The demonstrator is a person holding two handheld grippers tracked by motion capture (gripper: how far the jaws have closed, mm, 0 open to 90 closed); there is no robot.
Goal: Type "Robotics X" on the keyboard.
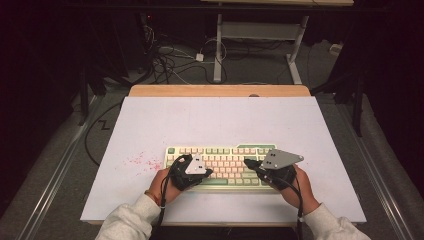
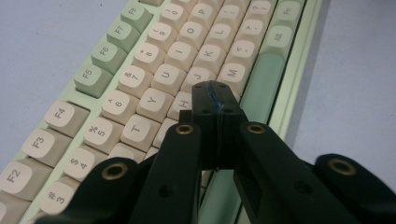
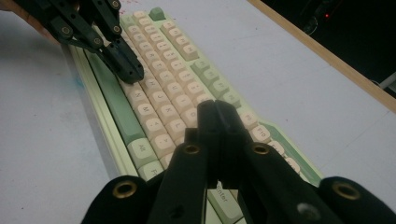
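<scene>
A pale green keyboard [image 1: 222, 150] with cream and green keys lies on the white table top [image 1: 220, 120], near its front edge. My left gripper [image 1: 209, 172] is shut with nothing in it; its tip [image 2: 212, 95] hovers over the H and N keys of the keyboard [image 2: 154, 79]. My right gripper [image 1: 247, 163] is also shut and empty, its tip [image 3: 216, 112] poised above the keys at the right part of the keyboard [image 3: 161, 102]. In the right gripper view the left gripper [image 3: 128, 70] points down at the letter keys farther along.
A patch of red specks [image 1: 145, 161] marks the table left of the keyboard. The wooden table edge [image 1: 220, 90] runs along the back. Beyond it are floor cables [image 1: 170, 62] and a white desk frame [image 1: 257, 45].
</scene>
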